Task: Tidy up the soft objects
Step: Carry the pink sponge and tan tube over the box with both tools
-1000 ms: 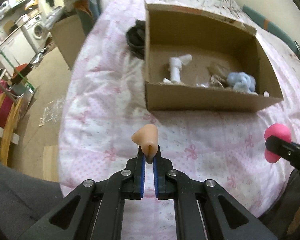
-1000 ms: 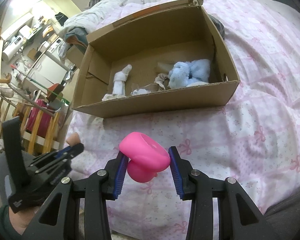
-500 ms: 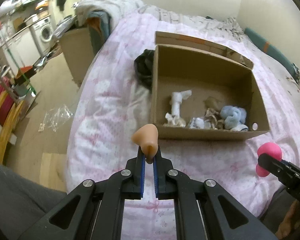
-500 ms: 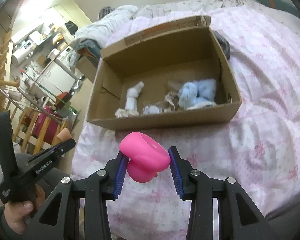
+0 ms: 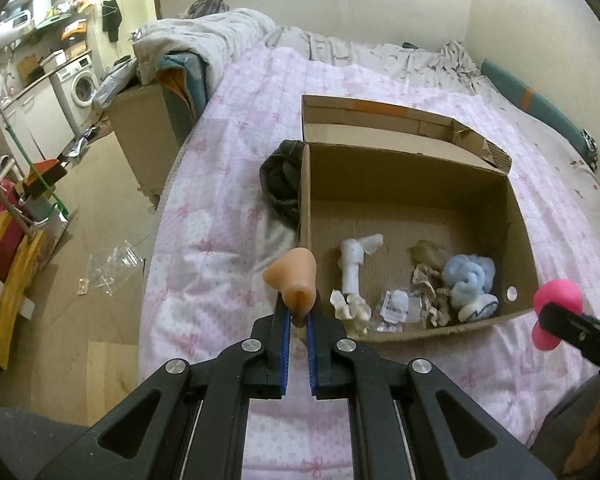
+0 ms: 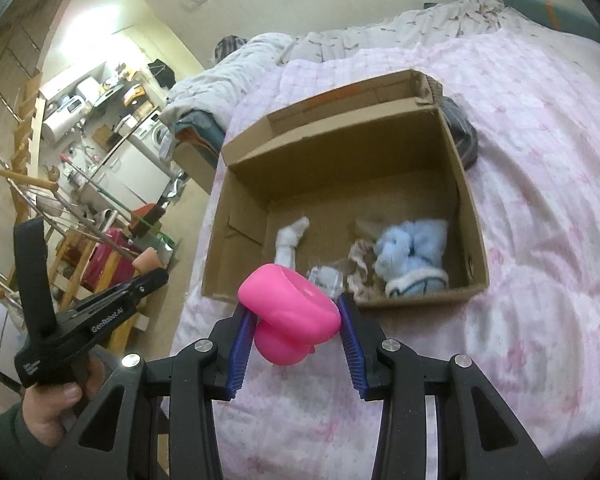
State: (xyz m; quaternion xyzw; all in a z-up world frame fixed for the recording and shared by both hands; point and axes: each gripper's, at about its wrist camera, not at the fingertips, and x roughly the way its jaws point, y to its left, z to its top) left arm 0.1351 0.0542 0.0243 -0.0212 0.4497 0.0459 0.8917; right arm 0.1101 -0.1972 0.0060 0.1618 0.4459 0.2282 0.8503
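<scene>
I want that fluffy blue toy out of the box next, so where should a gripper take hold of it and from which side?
Come straight down from above: the cardboard box walls block the sides. Pinch the blue plush toy across its fluffy upper bulk, probably the easiest part to squeeze.

A pink-quilted bed (image 5: 228, 200) carries an open cardboard box (image 5: 404, 184) beside dark cloth (image 5: 282, 180).

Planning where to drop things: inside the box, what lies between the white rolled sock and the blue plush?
Crumpled beige fabric and a clear packet, seen in both views.
</scene>
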